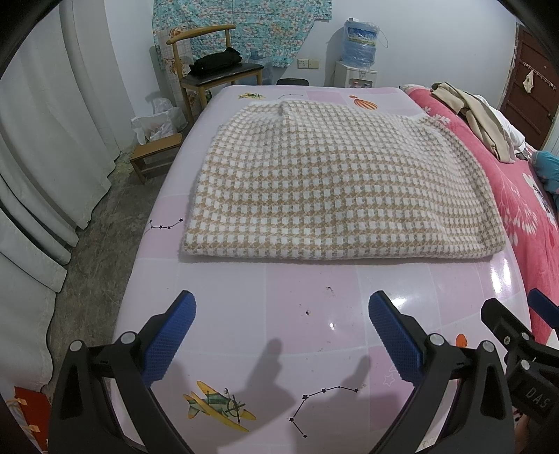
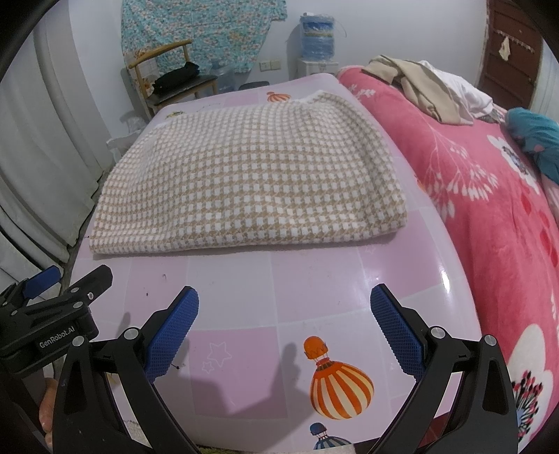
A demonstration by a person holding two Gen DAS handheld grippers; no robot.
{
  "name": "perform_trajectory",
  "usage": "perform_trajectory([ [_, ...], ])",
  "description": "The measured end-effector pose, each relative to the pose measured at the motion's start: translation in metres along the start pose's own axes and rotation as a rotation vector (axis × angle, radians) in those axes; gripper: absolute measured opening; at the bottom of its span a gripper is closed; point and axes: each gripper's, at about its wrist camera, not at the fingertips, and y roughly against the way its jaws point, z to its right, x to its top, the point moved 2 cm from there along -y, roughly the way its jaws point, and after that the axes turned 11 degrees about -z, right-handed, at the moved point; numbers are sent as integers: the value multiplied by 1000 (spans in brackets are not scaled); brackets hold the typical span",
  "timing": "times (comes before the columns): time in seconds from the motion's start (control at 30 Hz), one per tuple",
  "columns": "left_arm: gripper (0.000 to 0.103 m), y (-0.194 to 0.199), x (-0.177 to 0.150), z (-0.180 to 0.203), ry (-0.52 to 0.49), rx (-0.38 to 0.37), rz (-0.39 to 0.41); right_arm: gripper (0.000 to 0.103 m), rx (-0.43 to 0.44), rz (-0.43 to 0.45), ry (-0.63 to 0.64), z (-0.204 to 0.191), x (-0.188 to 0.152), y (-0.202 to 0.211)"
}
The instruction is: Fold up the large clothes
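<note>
- Folded houndstooth sweater (image 1: 307, 181), beige and white, lying flat on the pink patterned tabletop (image 1: 314, 314), near fold edge running straight across, collar end toward the far side.
- Left gripper (image 1: 281, 314) held low over the bare near part of the tabletop, blue-padded fingers spread wide apart, nothing between them, well short of the sweater's near edge.
- Right gripper (image 2: 284, 307) likewise over the bare tabletop, fingers wide apart and empty, just beside the left gripper; each seen at the edge of the other's view.
- Two finger shadows cast on the tabletop under each gripper.
- Printed on the tabletop: a yellow-green biplane (image 1: 218, 408) and a star constellation (image 1: 314, 401) below the left gripper, an orange striped hot-air balloon (image 2: 340, 384) below the right.
- To the right of the tabletop, touching its edge, a pink floral blanket (image 2: 489, 209) with a heap of beige and white clothes (image 2: 426, 87) on its far part.
- Behind the tabletop: a wooden chair (image 1: 216, 73) with a black bundle on the seat, a water dispenser (image 1: 360, 52) with a blue bottle, teal floral cloth (image 1: 244, 28) hanging on the wall.
- At left: pale curtains (image 1: 42, 157) and a small wooden stool (image 1: 153, 157) on the floor.
</note>
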Motion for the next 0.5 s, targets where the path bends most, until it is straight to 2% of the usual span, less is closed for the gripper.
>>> perform_trajectory([
  [0.5, 98, 0, 0, 1, 2, 2, 1, 95, 1, 0, 1, 0, 0, -1],
])
